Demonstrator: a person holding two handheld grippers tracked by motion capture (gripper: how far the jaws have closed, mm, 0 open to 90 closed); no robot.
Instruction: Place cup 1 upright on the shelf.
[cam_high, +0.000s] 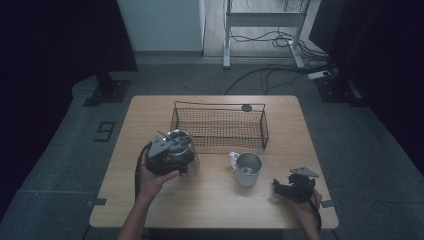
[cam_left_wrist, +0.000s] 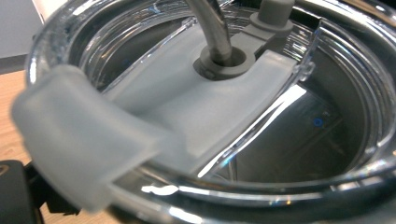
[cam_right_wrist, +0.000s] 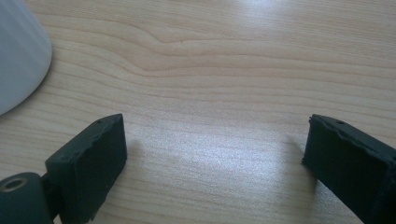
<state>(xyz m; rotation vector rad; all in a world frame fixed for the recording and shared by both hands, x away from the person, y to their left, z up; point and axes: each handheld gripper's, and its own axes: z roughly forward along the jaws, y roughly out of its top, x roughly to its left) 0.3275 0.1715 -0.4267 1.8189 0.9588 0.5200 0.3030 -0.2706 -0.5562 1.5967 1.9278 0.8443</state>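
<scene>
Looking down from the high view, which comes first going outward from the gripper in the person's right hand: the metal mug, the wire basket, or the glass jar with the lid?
From the right gripper:
1. Metal mug, just to its left, mid-table.
2. Wire basket, farther back, toward the table's far edge.
3. Glass jar, across the table on the left, at the left gripper.

The wooden surface (cam_high: 210, 192) held a wire basket (cam_high: 220, 127), a metal mug (cam_high: 247, 169) and a glass jug (cam_high: 182, 150).
</scene>
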